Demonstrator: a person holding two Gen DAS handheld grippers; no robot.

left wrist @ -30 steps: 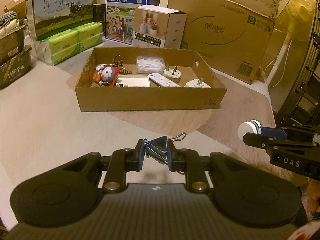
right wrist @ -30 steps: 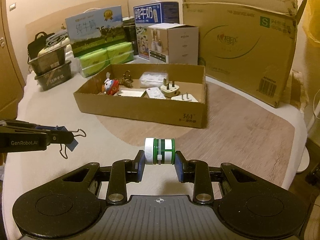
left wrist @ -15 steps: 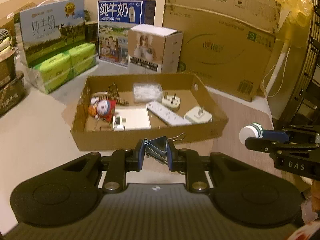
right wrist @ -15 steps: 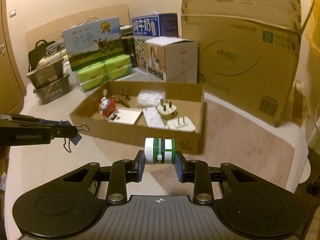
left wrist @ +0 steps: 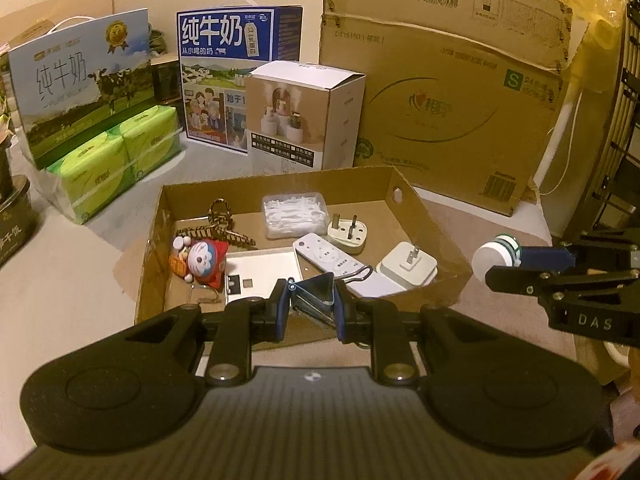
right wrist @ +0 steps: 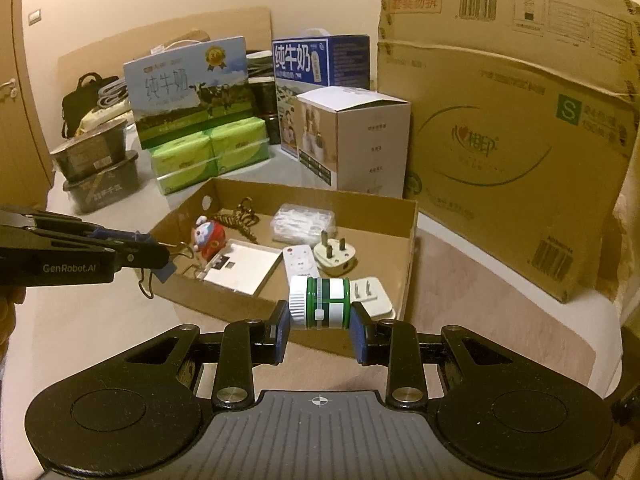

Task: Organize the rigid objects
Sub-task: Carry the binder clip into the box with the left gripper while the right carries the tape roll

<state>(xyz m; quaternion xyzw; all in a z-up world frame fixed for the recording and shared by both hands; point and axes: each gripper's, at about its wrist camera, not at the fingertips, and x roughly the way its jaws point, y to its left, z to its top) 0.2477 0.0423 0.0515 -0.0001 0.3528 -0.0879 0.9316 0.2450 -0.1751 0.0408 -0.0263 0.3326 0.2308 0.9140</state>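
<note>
The left gripper point(left wrist: 310, 300) is clamped on a black binder clip point(left wrist: 316, 294) at lower centre of the left wrist view, its wire handle sticking out to the right. The right gripper point(right wrist: 319, 320) squeezes a small green-and-white bottle point(right wrist: 320, 302) lying sideways, white cap to the left, at the centre of the right wrist view. Seen from the side, the grippers read "GenRobot.AI" and "DAS".

Just beyond both sits the open cardboard tray point(left wrist: 432, 224), mid-frame. It holds a Doraemon keychain point(left wrist: 202, 260), a white remote point(left wrist: 326, 258), a three-pin plug point(left wrist: 348, 234), a white adapter point(left wrist: 408, 268), a clear plastic case point(left wrist: 294, 214) and a flat white box point(left wrist: 262, 272).

Behind, across the upper frame, stand two milk cartons point(left wrist: 236, 80) printed "纯牛奶", green tissue packs point(left wrist: 120, 152), a white product box point(left wrist: 306, 116) and a large carton point(left wrist: 444, 92) marked "S" and "套装勿拆".

Compared with a second ago, the tray looms larger and lower in both views; both grippers have risen and closed in, with the clip and bottle now over the tray's near wall.
</note>
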